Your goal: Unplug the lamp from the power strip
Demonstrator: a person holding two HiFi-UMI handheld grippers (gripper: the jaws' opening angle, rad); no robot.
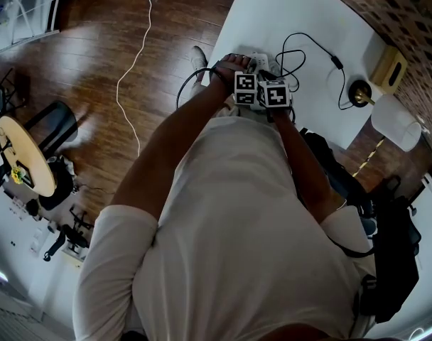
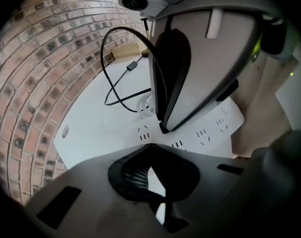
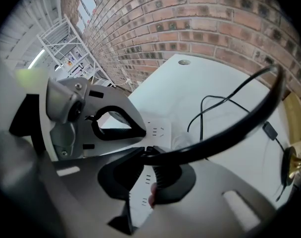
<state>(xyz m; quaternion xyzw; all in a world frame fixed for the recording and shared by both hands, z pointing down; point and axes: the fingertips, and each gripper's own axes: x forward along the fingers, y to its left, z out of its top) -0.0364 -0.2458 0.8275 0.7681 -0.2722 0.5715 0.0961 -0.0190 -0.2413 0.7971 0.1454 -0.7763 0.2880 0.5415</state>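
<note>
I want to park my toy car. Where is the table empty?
Bare white table lies between the power strip and the round cable hole, beside the brick wall. Crowded near the strip: left gripper, right gripper, lamp cord, lamp.

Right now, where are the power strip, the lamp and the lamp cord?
power strip (image 2: 210, 137), left gripper view, its white socket face.
lamp (image 1: 395, 123), head view, its white shade.
lamp cord (image 3: 209, 141), right gripper view, its thick black stretch.

White power strip (image 2: 210, 128), black cable (image 2: 108, 68), red-brown brick wall (image 2: 36, 58)
</note>
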